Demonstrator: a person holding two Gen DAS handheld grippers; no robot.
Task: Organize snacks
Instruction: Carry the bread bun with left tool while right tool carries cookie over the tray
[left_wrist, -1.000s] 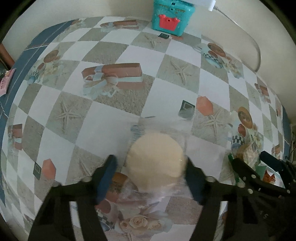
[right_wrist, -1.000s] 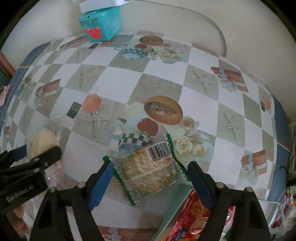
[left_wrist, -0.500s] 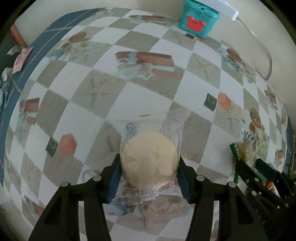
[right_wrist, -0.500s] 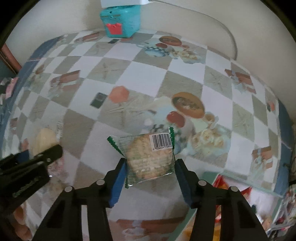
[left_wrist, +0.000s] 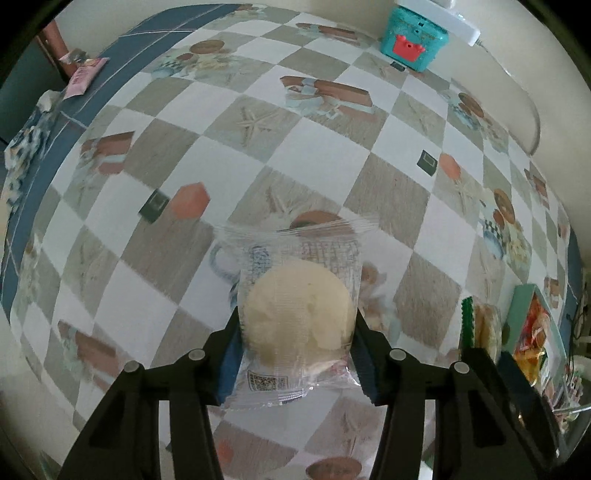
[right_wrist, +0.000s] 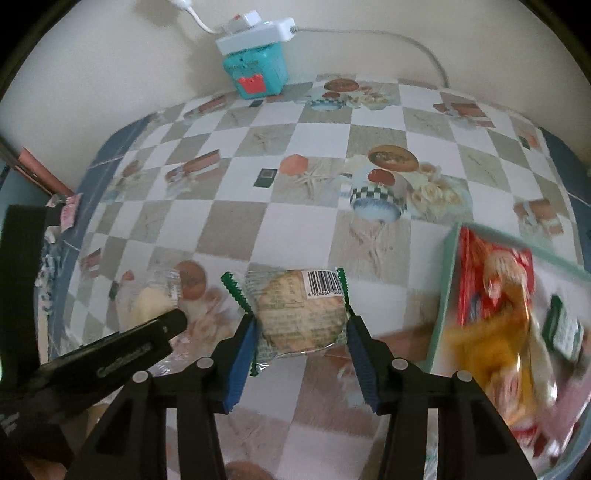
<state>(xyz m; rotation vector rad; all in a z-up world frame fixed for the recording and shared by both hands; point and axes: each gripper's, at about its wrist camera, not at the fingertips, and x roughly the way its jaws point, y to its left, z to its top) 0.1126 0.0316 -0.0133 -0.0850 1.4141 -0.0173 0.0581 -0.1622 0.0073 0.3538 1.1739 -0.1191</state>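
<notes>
Snacks, one in each gripper, clear of the table. The left gripper (left_wrist: 297, 350) has its blue pads pressed on both sides of a pale round cake (left_wrist: 297, 312) sealed in a clear wrapper; the cake sits between the fingertips and the wrapper's crimped end juts out ahead of them. A side grip likely spares the soft cake from crushing. A small square code is printed on the wrapper near the jaws; its other print is too faint to read. The right gripper (right_wrist: 300, 339) is closing on a flat round biscuit (right_wrist: 301, 314) in a green-edged wrapper, pads against its flanks, barcode label facing up and digits partly legible. To the right of that gripper lies a pale green tray (right_wrist: 441, 299) holding red and yellow packets (right_wrist: 495, 280), probably the destination. Far ahead, at the wall, stands a teal box (right_wrist: 255, 70).
</notes>
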